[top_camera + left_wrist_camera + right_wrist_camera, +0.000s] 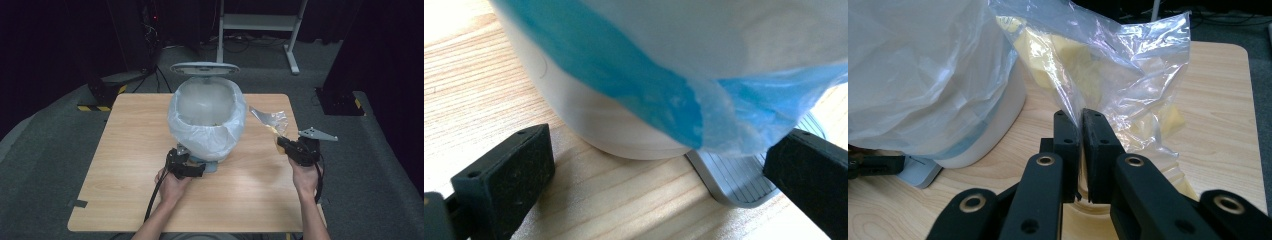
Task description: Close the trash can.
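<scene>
A white pedal bin [207,117] lined with a pale plastic liner [220,137] stands on the wooden table [125,150], midway between its left and right edges and nearer the far edge, its lid [205,68] raised. The left claw [192,167] sits low at the bin's near side, spread wide on either side of the grey pedal [736,182] without touching it. The right claw [280,143], near the table's right edge, is pressed together, pinching a clear plastic bag [1118,80] with yellow pieces inside, which stands up beside the bin.
</scene>
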The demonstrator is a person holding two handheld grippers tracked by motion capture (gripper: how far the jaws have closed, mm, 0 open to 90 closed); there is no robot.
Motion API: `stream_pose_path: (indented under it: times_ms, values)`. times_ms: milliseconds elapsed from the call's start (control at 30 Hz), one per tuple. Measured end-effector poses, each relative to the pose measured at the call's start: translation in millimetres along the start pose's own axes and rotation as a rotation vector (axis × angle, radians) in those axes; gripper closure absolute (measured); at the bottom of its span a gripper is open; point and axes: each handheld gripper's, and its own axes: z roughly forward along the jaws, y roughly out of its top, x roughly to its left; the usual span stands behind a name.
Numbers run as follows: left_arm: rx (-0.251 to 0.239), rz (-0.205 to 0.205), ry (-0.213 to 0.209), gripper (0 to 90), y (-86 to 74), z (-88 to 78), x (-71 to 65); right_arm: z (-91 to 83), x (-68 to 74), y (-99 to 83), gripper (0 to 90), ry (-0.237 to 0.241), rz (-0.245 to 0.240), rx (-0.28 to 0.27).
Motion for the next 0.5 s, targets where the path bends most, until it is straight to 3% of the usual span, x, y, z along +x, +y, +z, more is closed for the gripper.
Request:
stream_pose_path:
  times_ms: [500]
  values:
    - [0.0,0.002,0.0,0.2,0.1,0.1,0.1,-12.4,5.5,14.5,86.2,0.02,-0.02,-0.04]
